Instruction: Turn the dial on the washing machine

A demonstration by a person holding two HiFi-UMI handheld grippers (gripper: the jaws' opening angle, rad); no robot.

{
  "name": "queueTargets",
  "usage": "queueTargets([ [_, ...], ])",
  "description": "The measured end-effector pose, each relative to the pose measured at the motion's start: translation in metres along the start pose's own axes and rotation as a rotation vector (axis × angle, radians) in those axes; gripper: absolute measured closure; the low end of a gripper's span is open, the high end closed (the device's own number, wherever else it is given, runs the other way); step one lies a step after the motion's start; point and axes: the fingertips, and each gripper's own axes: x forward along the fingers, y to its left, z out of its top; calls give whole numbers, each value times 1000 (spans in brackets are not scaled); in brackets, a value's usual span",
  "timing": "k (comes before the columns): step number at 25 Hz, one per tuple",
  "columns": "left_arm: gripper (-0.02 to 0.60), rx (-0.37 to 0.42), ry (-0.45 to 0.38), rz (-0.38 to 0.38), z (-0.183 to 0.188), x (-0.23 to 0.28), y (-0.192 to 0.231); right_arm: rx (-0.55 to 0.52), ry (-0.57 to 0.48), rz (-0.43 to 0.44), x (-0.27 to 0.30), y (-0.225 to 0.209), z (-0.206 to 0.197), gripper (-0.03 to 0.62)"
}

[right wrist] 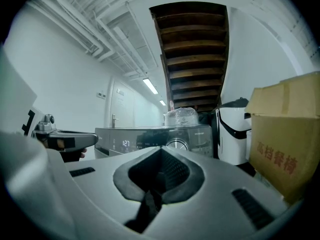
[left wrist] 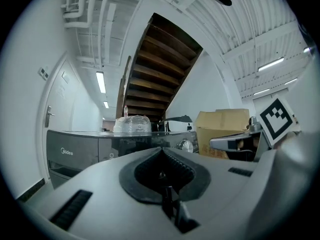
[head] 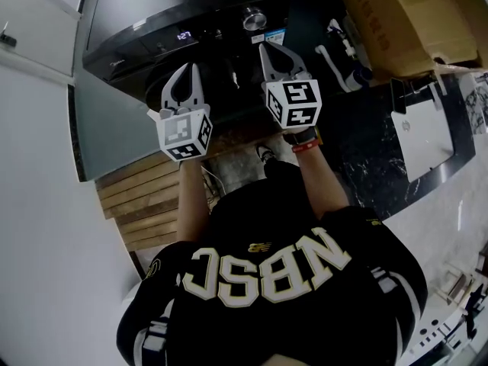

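The dark grey washing machine (head: 175, 29) stands ahead of me with a lit display (head: 184, 34) and a round silver dial (head: 255, 18) on its panel. My right gripper (head: 265, 46) is shut with nothing in it, its tip a short way below the dial and apart from it. In the right gripper view the dial (right wrist: 176, 145) shows just beyond the closed jaw tips (right wrist: 159, 149). My left gripper (head: 187, 67) is also shut and holds nothing, level with the machine's front, left of the dial. From the left gripper view the dial (left wrist: 187, 146) appears small at the right.
A cardboard box (head: 404, 21) and a white-and-black appliance (right wrist: 232, 134) stand right of the machine. A plastic-wrapped bundle (right wrist: 181, 117) lies on top of it. Wooden steps (head: 141, 197) are at my left, a staircase rises overhead, and a white wall with a door (left wrist: 52, 119) is on the left.
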Motion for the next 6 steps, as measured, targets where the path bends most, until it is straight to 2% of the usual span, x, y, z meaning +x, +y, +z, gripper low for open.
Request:
queueTargets([
  [6, 568, 60, 52, 31, -7, 9, 10, 27, 40, 63, 23, -9, -9, 586],
])
